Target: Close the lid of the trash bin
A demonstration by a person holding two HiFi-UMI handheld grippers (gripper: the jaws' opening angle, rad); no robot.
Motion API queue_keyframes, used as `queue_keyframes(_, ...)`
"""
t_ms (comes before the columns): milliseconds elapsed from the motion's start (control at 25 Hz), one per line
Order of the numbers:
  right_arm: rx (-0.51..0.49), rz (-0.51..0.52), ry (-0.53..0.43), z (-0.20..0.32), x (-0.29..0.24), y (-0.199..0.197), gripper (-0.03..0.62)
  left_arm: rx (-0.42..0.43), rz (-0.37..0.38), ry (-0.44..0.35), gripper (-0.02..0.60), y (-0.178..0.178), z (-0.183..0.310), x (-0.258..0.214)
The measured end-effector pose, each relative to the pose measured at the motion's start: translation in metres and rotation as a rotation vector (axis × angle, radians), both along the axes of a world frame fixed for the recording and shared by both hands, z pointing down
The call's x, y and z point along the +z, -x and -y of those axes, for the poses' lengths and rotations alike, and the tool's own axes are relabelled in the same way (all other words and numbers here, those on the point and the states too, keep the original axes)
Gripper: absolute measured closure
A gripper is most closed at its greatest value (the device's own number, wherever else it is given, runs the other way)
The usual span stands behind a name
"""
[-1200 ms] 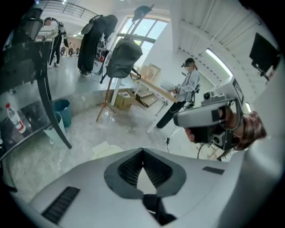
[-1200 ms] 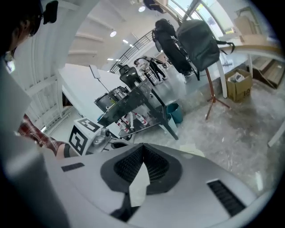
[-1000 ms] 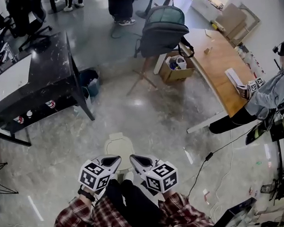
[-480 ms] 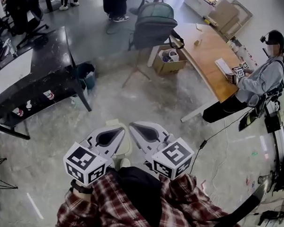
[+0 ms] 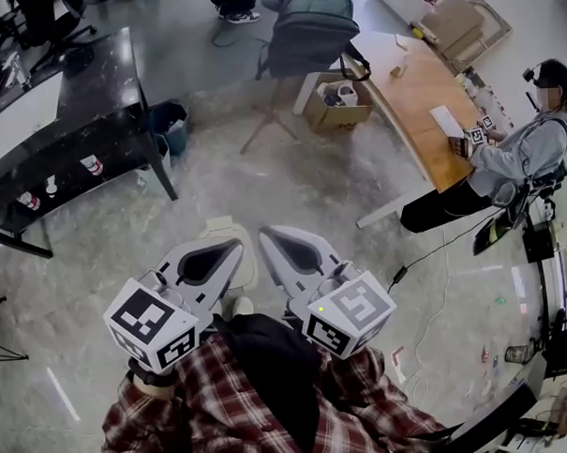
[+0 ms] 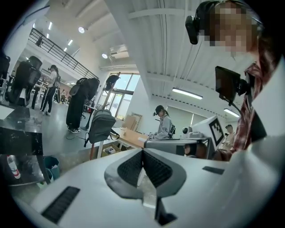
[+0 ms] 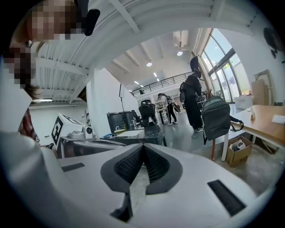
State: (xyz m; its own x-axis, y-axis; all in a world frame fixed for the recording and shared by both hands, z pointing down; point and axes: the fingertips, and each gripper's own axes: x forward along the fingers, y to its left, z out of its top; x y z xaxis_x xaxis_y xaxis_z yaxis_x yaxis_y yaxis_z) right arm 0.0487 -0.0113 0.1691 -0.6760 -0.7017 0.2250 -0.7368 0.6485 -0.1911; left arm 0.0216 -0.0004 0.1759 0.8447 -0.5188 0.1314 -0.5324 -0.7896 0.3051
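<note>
Trash bin (image 5: 252, 269), cream-coloured, stands on the grey floor (image 5: 291, 192) right in front of my feet. In the head view my two grippers cover most of it, so only a strip shows between them, and I cannot tell how its lid lies. My left gripper (image 5: 235, 244) has its fingers (image 6: 132, 167) clenched together with nothing between them. My right gripper (image 5: 264, 234) is likewise clenched and empty, its fingers (image 7: 156, 165) meeting at the tip. The two grippers sit side by side, tips near each other but apart. Farther off, a black tabletop (image 5: 72, 108) stands to the left with a teal bin (image 5: 171, 122) beside its leg. To the right, a person (image 5: 534, 154) sits at a wooden tabletop (image 5: 419, 102).
</note>
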Motion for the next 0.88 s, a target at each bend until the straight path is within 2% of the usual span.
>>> queue_keyframes(200, -0.011, -0.023, 0.007, 0.0, 0.004, 0.01, 0.582, -0.014, -0.001, -0.001, 0.569, 0.012, 0.004, -0.003)
queue_keyframes(880, -0.001, -0.002, 0.05, 0.005, 0.013, 0.032, 0.582, -0.03, -0.002, 0.031, 0.57, 0.036, 0.01, 0.005)
